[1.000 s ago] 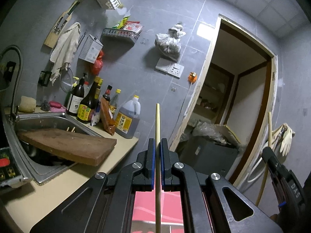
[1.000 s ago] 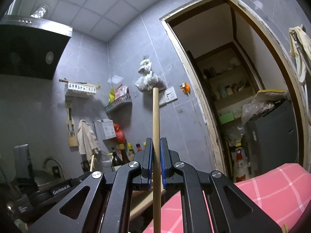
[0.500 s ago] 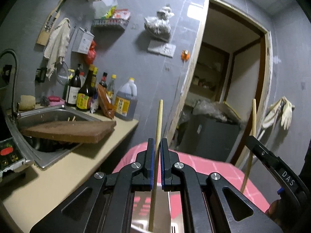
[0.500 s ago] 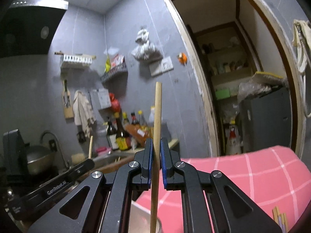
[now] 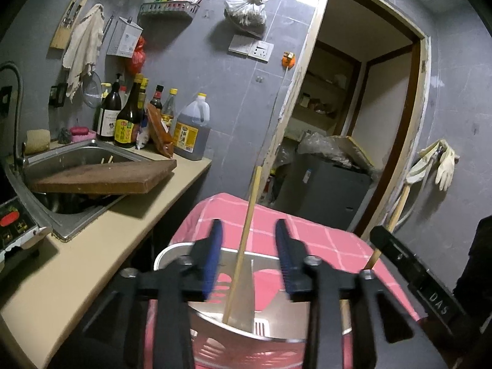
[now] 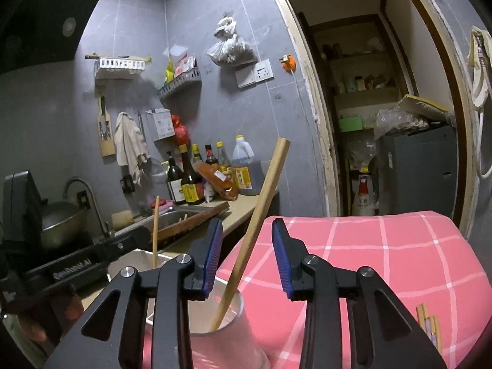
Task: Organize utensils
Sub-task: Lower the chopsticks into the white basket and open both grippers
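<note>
My left gripper (image 5: 248,226) hangs over a steel utensil holder (image 5: 172,250) on a pink checked cloth (image 5: 323,240). Its jaws are opening, and a wooden chopstick (image 5: 243,246) leans free between them with its lower end in the holder. My right gripper (image 6: 247,224) is also opening. A second chopstick (image 6: 261,206) tilts right between its blue pads (image 6: 212,255) without touching them, its foot in the steel cup (image 6: 238,306). In the right wrist view the left gripper's body (image 6: 92,258) sits at the left, with the first chopstick (image 6: 156,230) beside it.
Two or three loose chopsticks (image 6: 427,323) lie on the cloth at the right. Left of the cloth runs a beige counter (image 5: 92,261) with a sink (image 5: 61,215), a wooden cutting board (image 5: 107,178) across it, and several bottles (image 5: 129,120). An open doorway (image 5: 353,123) lies behind.
Both grippers sank toward the holder and tipped downward. Both sets of jaws, shut on chopsticks before, have parted, and each chopstick now leans loose in the holder.
</note>
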Demonstrator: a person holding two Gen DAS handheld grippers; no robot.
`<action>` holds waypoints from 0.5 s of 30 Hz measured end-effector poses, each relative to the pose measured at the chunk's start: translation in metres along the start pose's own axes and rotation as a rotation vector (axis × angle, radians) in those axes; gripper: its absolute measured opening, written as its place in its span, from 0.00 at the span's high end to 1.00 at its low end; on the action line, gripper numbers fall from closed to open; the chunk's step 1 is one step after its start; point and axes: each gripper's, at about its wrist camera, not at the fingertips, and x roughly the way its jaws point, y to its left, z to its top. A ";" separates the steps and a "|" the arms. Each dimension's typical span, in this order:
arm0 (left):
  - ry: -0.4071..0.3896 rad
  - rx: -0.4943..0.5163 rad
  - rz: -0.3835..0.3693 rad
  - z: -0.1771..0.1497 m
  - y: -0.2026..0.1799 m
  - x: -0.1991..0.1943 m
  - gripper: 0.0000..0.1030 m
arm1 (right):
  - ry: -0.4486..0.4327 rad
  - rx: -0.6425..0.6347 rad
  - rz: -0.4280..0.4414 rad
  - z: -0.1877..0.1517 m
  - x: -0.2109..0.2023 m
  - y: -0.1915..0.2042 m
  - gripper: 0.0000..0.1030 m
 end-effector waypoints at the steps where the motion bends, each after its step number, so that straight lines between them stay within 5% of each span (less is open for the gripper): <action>1: -0.004 0.000 0.000 0.001 -0.001 -0.002 0.69 | -0.003 -0.002 -0.003 0.001 -0.002 -0.001 0.67; 5: -0.014 0.008 -0.003 0.004 -0.008 -0.010 0.67 | -0.046 0.004 -0.014 0.007 -0.017 -0.005 0.44; 15: -0.096 0.073 -0.022 0.006 -0.046 -0.043 0.27 | -0.157 -0.015 -0.080 0.026 -0.086 -0.018 0.03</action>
